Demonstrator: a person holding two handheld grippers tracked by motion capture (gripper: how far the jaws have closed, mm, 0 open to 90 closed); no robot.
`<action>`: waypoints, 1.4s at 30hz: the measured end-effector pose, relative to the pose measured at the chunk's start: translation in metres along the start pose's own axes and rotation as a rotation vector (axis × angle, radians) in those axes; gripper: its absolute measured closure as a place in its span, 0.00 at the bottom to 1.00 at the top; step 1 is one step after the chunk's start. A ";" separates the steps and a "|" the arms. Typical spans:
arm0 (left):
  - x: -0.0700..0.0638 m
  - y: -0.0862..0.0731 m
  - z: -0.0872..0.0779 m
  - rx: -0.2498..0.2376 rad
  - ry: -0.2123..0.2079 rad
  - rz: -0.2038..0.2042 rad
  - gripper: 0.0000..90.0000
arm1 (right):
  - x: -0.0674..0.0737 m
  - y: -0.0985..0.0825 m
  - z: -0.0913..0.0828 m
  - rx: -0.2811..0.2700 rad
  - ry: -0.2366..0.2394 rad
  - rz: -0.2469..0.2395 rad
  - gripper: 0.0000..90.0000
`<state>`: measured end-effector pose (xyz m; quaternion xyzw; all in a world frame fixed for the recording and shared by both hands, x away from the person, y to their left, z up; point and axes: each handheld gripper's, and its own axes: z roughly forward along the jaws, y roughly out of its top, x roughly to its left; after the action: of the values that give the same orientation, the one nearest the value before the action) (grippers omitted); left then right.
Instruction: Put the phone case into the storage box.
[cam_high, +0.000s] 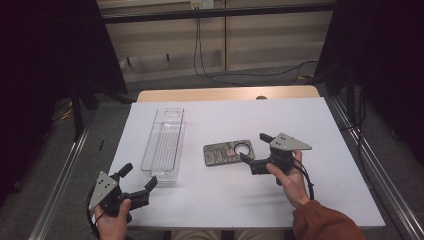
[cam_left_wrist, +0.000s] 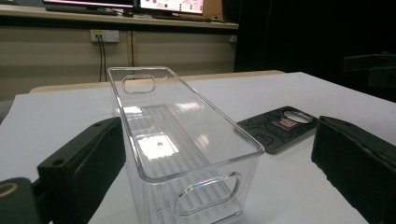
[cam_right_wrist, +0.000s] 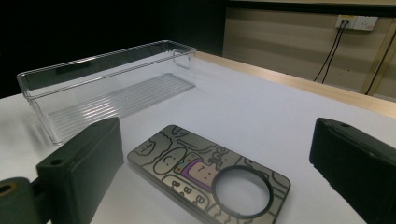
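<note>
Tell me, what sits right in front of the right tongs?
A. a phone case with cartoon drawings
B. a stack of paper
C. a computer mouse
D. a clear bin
A: the right tongs stand open around the near end of the phone case, which lies flat on the white table; the clear bin sits further left, by the left tongs.

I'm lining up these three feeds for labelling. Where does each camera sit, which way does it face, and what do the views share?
High view: above the person's side, looking forward and down on the white table; both hands show, with left gripper and right gripper.
Left gripper view: low, between open black jaws, facing the clear plastic bin's near end.
Right gripper view: low, jaws open, facing the patterned phone case with a round hole.
All three show bin and case.
</note>
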<state>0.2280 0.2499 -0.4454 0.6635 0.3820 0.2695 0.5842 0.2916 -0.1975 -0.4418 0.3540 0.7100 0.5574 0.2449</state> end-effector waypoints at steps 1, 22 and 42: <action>0.000 0.000 0.000 -0.004 -0.002 -0.006 0.04 | 0.000 0.001 0.002 -0.002 0.001 -0.002 0.02; 0.002 0.000 -0.001 -0.003 -0.001 0.001 0.04 | -0.010 0.022 0.048 -0.031 0.009 0.025 0.01; 0.003 0.000 0.001 -0.003 -0.011 -0.001 0.04 | -0.013 0.029 0.089 -0.021 -0.019 -0.004 0.01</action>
<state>0.2306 0.2515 -0.4459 0.6639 0.3789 0.2659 0.5874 0.3724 -0.1484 -0.4376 0.3550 0.7025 0.5610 0.2564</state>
